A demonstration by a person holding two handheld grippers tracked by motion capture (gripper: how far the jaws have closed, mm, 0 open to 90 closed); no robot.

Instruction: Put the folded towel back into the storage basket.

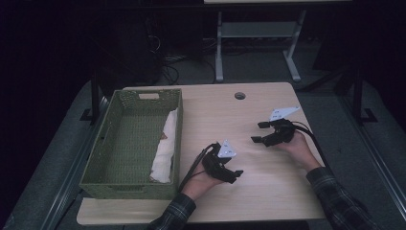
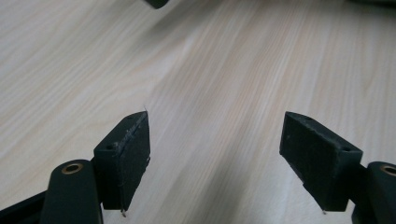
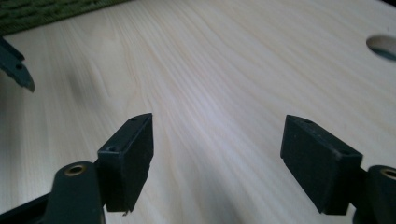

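Observation:
Two black grippers are held low over a pale wooden table (image 1: 249, 191), each in a person's hand with a plaid sleeve. In the high view my left gripper (image 1: 235, 175) is near the table's middle front and its jaws point right. My right gripper (image 1: 257, 132) is further back on the right, with its jaws pointing left. In the left gripper view my left gripper (image 2: 215, 120) stands open over bare wood. The right gripper view shows my right gripper (image 3: 218, 121) open too, with nothing between its pads (image 3: 133, 158).
A green perforated basket (image 1: 128, 189) stands on the table's left side, with a white cloth (image 1: 165, 148) lying along its right inner wall. A round cable hole (image 1: 240, 95) sits near the back edge. Desk legs and cables stand on the dark floor behind.

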